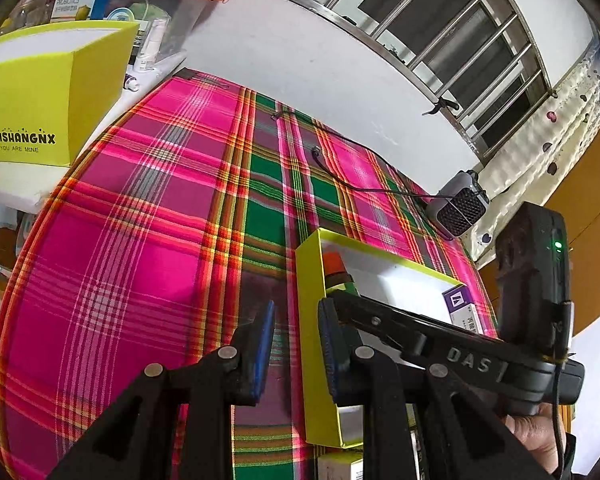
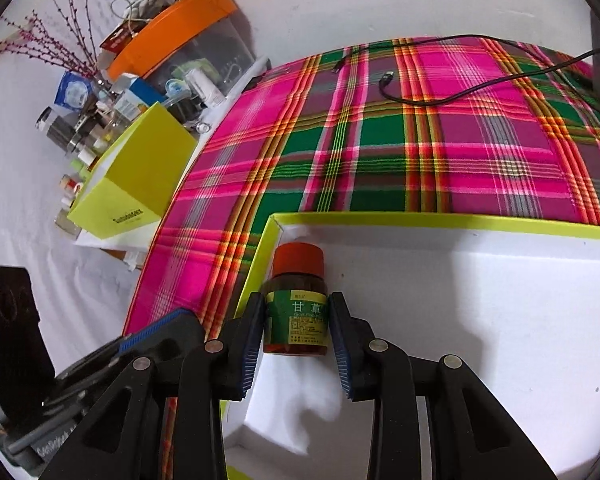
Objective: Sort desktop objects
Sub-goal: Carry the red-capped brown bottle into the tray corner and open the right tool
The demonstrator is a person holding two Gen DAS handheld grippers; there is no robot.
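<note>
Right wrist view: right tool (image 2: 296, 336) grasps one orange-capped medicine bottle (image 2: 296, 304) in the near-left corner of one yellow-rimmed tray (image 2: 440, 219). Left tool (image 1: 296, 354) is released above the plaid cloth (image 1: 140, 220).

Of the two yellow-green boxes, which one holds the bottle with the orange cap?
The shallow open box lying on the plaid cloth holds the bottle; the taller printed box stands beside the cloth.

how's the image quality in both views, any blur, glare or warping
Left wrist view: strong fisheye bending of the plaid cloth and window bars; the left gripper casts a soft shadow on the cloth; no harsh glare. Right wrist view: same warping, the bottle sharp between the right gripper pads, soft shadows on the white tray floor, clutter at far left slightly soft.
</note>
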